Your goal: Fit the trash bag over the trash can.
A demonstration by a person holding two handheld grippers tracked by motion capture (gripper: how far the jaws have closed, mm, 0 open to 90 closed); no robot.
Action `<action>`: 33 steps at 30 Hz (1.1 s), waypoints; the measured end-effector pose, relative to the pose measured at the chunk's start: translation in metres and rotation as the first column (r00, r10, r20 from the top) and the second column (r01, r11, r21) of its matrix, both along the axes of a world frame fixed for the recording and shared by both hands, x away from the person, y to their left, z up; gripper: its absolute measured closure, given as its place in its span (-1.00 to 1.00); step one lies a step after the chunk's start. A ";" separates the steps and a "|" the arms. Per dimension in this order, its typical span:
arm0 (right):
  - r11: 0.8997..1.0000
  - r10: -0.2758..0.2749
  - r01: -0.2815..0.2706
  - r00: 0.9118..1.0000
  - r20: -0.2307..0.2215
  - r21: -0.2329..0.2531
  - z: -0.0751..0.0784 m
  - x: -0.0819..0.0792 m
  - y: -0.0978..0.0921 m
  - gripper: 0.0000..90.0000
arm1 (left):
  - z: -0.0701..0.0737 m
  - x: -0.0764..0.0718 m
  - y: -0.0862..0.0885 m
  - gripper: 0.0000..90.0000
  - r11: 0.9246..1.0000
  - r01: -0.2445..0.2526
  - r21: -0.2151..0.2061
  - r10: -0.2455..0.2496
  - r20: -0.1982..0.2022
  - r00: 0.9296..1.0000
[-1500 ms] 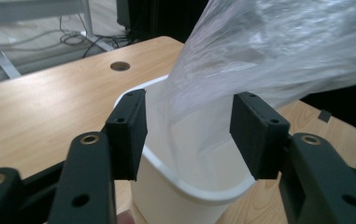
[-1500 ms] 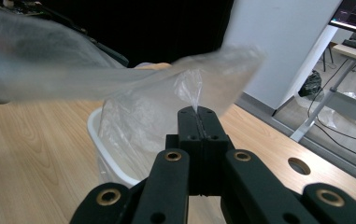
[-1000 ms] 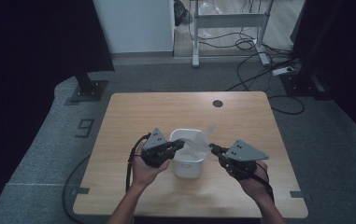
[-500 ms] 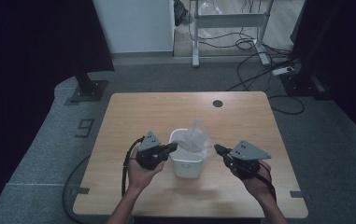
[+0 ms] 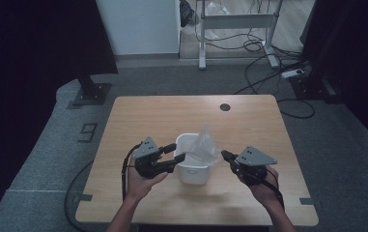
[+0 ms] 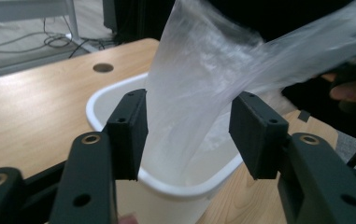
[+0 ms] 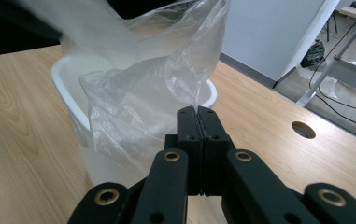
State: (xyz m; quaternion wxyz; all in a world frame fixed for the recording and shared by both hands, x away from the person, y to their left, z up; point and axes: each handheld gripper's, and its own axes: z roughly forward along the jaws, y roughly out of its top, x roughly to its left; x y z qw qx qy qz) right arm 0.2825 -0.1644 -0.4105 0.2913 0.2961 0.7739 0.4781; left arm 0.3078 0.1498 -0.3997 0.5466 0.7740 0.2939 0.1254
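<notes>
On the table [image 5: 138, 116], right hand-held gripper [image 7: 197, 111] pinching bag [image 7: 138, 93] (over bin [image 5: 191, 171]), left hand-held gripper [image 6: 189, 135] spread.

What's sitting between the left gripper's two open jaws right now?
In the left gripper view, the clear plastic bag rises between the left gripper jaws out of the white bin; neither pad clamps it.

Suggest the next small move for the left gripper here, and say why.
Probably shut the left gripper on the plastic bag: its jaws stand open either side of the film above the white bin, while the right gripper already pinches the other edge.
</notes>
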 end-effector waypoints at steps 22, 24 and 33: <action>1.000 -0.009 0.009 1.000 0.001 -0.001 -0.001 0.001 -0.006 0.96 | 0.007 0.012 0.009 -0.10 0.998 -0.058 0.011 0.058 -0.016 0.998; 1.000 -0.009 0.009 1.000 0.003 -0.003 0.000 0.001 -0.005 0.96 | 0.013 0.017 0.002 -0.10 0.999 -0.048 0.007 0.048 -0.015 0.999; 1.000 -0.007 0.007 1.000 0.015 -0.025 0.001 -0.001 -0.004 0.95 | 0.033 0.030 -0.039 -0.12 0.999 -0.029 0.043 0.029 0.000 1.000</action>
